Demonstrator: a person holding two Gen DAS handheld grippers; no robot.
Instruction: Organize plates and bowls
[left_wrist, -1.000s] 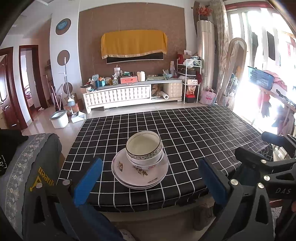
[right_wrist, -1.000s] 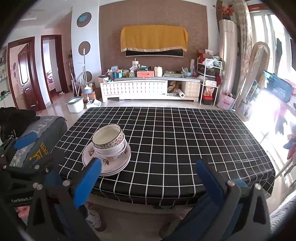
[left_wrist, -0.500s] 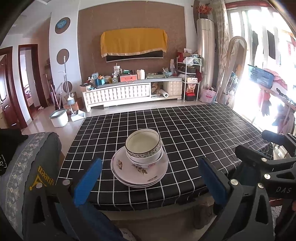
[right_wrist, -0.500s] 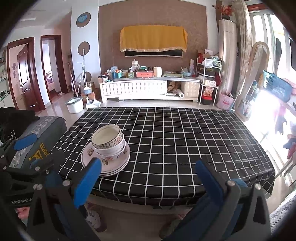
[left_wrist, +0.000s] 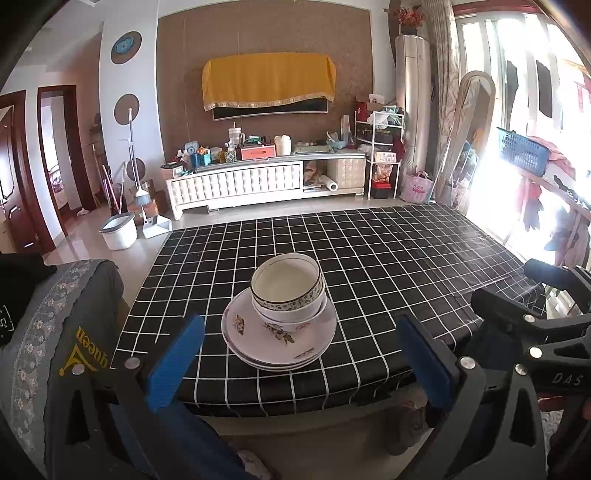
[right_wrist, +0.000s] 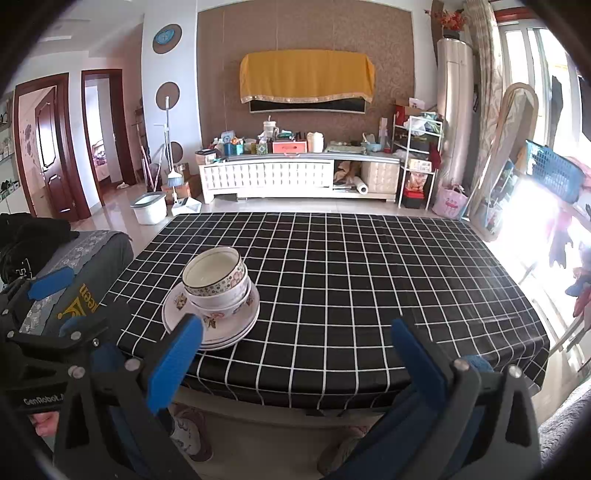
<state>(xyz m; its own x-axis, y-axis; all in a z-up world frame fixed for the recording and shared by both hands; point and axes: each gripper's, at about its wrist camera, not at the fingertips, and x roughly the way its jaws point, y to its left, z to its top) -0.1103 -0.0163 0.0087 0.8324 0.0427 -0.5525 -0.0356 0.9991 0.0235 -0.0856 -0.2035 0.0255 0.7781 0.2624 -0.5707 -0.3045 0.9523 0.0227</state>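
left tool (left_wrist: 299, 358): open, empty, short of the surface (left_wrist: 406, 258) | right tool (right_wrist: 295, 354): open, empty | bowls (left_wrist: 288, 291): nested on stacked plates (left_wrist: 280, 339) near the surface's front-left edge

One stack on the checked table (left_wrist: 388, 258): two nested bowls (left_wrist: 286, 291) on top of what looks like three plates (left_wrist: 273, 343), and two grippers, left (left_wrist: 299, 354) and right (right_wrist: 295, 354), both spread wide.
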